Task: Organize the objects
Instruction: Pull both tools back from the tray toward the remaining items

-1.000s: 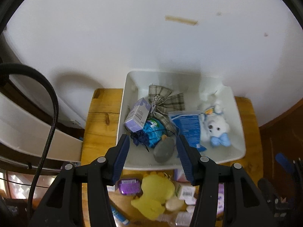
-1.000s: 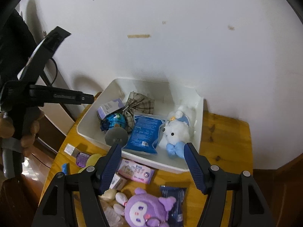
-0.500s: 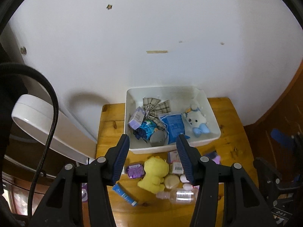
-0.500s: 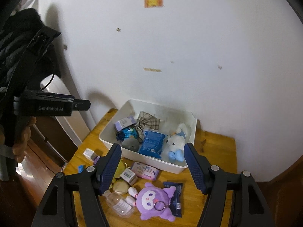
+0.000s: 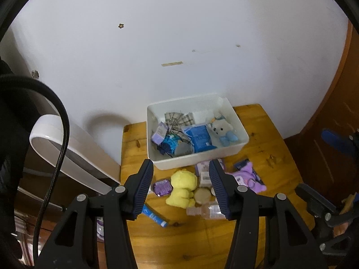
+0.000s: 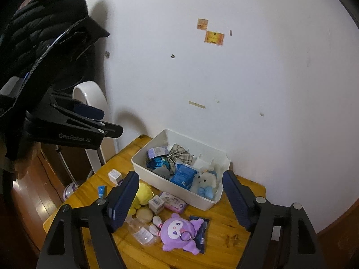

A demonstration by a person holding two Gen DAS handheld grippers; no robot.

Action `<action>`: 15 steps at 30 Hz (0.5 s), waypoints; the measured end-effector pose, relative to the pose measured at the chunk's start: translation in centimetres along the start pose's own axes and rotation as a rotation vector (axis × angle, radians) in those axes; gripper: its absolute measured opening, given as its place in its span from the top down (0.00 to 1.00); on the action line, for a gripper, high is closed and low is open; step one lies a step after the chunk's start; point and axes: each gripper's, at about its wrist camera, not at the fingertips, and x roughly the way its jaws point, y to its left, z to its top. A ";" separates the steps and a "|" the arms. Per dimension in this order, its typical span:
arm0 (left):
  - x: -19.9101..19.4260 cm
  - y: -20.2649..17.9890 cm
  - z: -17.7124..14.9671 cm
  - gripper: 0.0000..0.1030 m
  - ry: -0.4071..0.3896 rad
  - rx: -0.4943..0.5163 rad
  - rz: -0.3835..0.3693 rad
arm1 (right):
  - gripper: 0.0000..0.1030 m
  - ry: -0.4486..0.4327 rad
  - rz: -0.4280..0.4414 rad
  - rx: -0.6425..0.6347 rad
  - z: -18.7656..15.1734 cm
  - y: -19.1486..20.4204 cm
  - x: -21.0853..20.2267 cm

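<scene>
A white bin stands at the back of a small wooden table. It holds a white bear plush, a blue pouch, a plaid bow and a grey puff. In front lie a yellow plush, a purple plush, a clear bottle and small boxes. My left gripper and right gripper are open, empty, high above the table.
A white curved appliance stands left of the table. A white wall is behind. A blue tube and a purple tin lie at the table's left. A dark jacket hangs at the far left.
Both grippers have pulled up and back from the bin, so the whole table now shows. The grey puff stays in the bin. Both remain open.
</scene>
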 end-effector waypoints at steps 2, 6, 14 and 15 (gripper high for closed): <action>-0.6 -0.4 -0.6 0.46 0.000 0.013 -0.004 | 0.25 -0.003 0.002 -0.007 -0.3 0.2 -0.5; -1.3 -1.3 -1.8 0.43 -0.001 0.036 -0.006 | 0.25 -0.005 0.005 -0.019 -1.2 0.3 -1.3; -1.1 -2.1 -4.7 0.40 0.037 0.022 -0.050 | 0.25 0.030 0.010 0.001 -3.1 -0.1 -0.6; -0.8 -2.2 -5.1 0.40 0.045 0.018 -0.057 | 0.25 0.037 0.012 0.008 -3.4 -0.2 -0.4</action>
